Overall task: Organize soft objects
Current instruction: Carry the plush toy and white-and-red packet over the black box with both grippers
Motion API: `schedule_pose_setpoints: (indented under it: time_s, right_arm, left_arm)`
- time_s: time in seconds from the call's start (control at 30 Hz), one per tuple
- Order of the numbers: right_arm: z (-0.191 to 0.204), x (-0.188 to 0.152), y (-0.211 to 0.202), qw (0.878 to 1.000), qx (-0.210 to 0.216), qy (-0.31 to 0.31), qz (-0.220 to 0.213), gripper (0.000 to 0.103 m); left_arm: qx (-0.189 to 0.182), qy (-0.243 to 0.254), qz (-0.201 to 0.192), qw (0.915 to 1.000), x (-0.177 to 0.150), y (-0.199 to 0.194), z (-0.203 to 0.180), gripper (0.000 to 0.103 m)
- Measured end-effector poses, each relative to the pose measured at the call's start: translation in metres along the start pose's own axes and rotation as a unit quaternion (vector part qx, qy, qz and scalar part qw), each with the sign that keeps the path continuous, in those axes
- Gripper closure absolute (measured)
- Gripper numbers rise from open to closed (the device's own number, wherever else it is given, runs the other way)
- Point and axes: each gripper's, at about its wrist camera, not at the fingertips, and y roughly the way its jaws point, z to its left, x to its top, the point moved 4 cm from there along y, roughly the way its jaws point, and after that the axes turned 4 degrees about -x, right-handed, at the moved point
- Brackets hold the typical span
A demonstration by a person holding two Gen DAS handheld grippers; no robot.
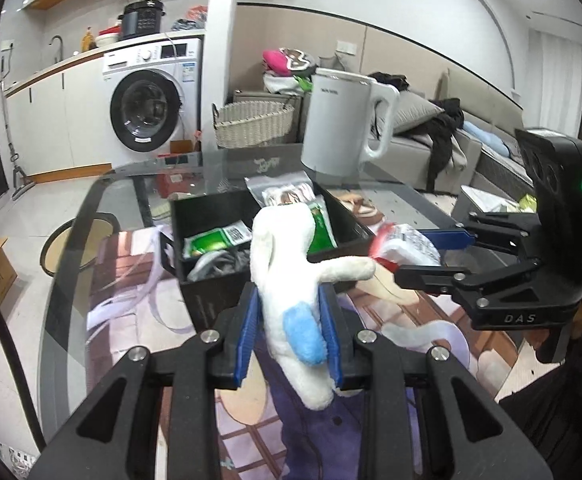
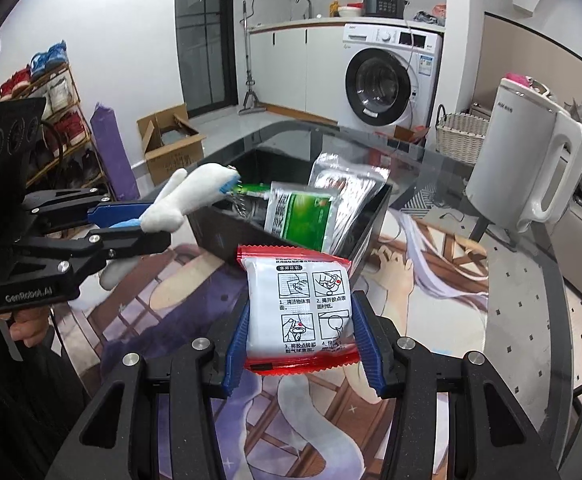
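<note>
My left gripper [image 1: 289,312] is shut on a white plush toy [image 1: 287,264] with a blue patch, held above the table just in front of a black bin [image 1: 207,212]. The same plush toy [image 2: 195,196] and left gripper [image 2: 147,222] show at the left of the right wrist view. My right gripper [image 2: 299,320] is shut on a white packet with red edges [image 2: 297,304], printed with instruction drawings. That packet [image 1: 407,246] hangs right of the bin in the right gripper [image 1: 427,254]. The black bin [image 2: 371,220] holds green packets [image 2: 299,216] and a clear bag [image 2: 343,180].
A white kettle [image 1: 343,124] stands behind the bin on the glass table [image 1: 131,184], which is covered by a printed anime mat [image 2: 411,272]. A wicker basket [image 1: 253,122], a washing machine [image 1: 151,108] and a sofa [image 1: 431,136] lie beyond. A person's hand [image 2: 31,326] holds the left gripper.
</note>
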Motion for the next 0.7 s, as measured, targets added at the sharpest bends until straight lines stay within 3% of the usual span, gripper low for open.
schedule_pose_setpoints:
  time_s: [0.27,0.7]
  right_arm:
    - [-0.001,0.016,-0.005,0.999,-0.001,0.02,-0.029,0.055]
    - [0.006,0.042,0.005,0.998,-0.001,0.032,-0.055,0.055]
  left_arm:
    - [0.037,0.0,-0.012,0.9992,0.007,0.001,0.014,0.075]
    - [0.06,-0.007,-0.017,0.998,0.023,0.014,0.025,0.075]
